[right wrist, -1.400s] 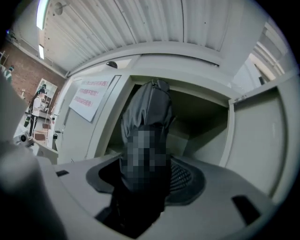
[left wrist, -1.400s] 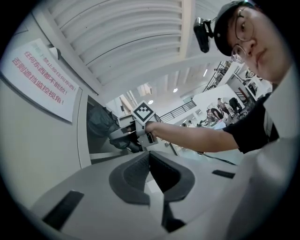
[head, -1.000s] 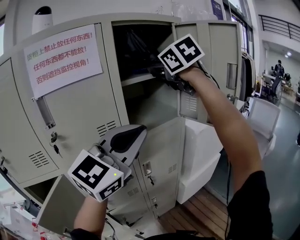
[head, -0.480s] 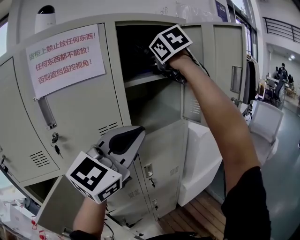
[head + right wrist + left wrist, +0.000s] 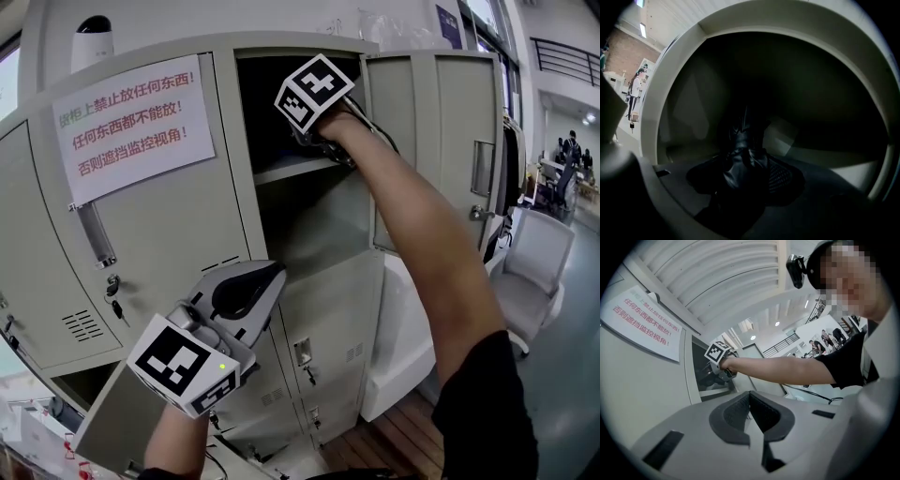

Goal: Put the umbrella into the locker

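Right gripper point(image 5: 746, 171) holds umbrella point(image 5: 740, 146) inside locker point(image 5: 300, 172) (upper compartment).

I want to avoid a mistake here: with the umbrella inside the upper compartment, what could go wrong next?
1. The right gripper is clamped on the umbrella near the front of the shelf. If released here, the umbrella might slide out.
2. The open door stands close beside the forearm, so pulling back could knock it.

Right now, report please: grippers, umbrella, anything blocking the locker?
Left gripper shut, empty, low. Right gripper shut on umbrella, inside upper locker. Door open; interior dark, no obstacle seen.
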`<state>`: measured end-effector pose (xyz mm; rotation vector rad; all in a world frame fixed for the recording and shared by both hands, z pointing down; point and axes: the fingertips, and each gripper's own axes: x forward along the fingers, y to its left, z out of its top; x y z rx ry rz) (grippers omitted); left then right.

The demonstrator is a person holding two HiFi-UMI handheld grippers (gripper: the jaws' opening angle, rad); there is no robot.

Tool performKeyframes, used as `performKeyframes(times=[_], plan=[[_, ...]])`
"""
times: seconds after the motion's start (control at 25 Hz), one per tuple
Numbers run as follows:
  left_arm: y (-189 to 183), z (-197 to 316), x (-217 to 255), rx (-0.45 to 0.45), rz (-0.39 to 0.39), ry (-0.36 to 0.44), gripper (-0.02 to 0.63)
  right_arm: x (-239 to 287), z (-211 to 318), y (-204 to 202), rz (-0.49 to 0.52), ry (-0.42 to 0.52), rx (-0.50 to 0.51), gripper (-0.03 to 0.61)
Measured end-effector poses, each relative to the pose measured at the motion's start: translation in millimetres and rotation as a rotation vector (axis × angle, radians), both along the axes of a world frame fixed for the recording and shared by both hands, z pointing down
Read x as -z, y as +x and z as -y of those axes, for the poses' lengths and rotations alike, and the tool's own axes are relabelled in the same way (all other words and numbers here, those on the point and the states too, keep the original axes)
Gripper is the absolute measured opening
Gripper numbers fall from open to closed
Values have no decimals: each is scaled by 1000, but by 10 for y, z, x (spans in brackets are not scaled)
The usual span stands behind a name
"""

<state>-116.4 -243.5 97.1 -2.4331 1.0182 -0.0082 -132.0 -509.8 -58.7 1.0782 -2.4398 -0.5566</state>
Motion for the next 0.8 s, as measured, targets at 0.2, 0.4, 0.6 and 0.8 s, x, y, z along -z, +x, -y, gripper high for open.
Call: performKeyframes(times=[0.2, 0.4, 0.6, 0.8], plan=[[-7, 70, 4, 10, -1, -6, 15, -98, 127, -83, -14, -20, 20, 247], [32, 172, 33, 15, -6, -11, 15, -174, 295, -58, -47, -33, -2, 247], [113, 240, -38, 14, 10, -24, 15, -198, 388, -55, -106, -24, -22, 249], [118, 272, -47, 23, 11, -25, 15, -255, 465, -105, -190, -8, -32, 249]])
